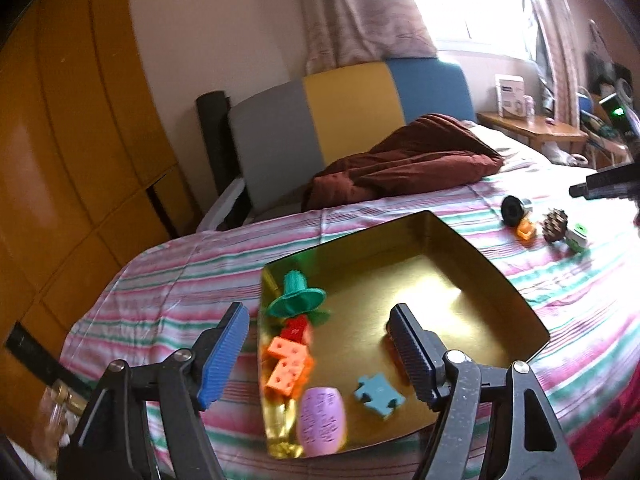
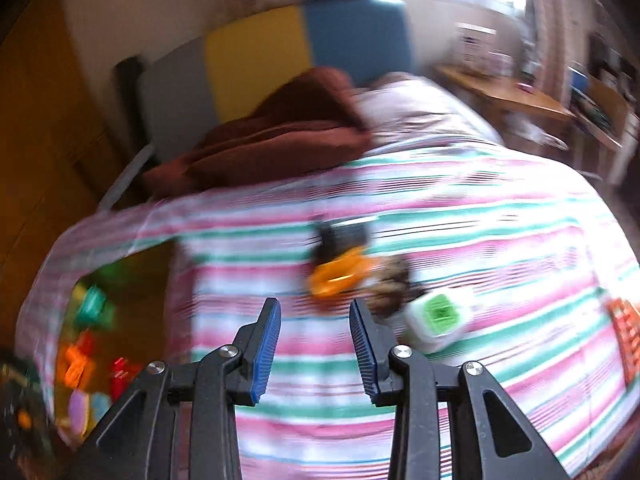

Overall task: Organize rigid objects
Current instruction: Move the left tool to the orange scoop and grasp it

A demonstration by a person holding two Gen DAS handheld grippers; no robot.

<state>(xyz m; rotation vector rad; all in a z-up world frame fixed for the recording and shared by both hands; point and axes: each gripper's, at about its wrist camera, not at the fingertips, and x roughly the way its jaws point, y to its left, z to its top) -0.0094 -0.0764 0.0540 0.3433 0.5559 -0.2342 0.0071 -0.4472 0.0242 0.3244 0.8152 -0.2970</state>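
Note:
A gold metal tray [image 1: 472,264] lies on the striped bed. In it are a green cone-shaped toy [image 1: 296,294], a red block [image 1: 296,330], orange dice blocks [image 1: 286,368], a pink oval piece [image 1: 322,420] and a blue puzzle piece [image 1: 378,394]. My left gripper [image 1: 320,356] is open and empty over the tray's near left part. My right gripper [image 2: 314,340] is open and empty above the bedsheet, just short of an orange piece [image 2: 336,276], a pine cone [image 2: 390,284], a black round object [image 2: 340,240] and a white-green block [image 2: 438,316]. The right view is blurred.
A brown quilt [image 1: 404,160] is heaped near the headboard [image 1: 348,112]. A wooden wardrobe [image 1: 60,160] stands left. A bedside table [image 1: 532,126] stands at the back right. An orange-red item [image 2: 626,332] lies at the right edge of the bed.

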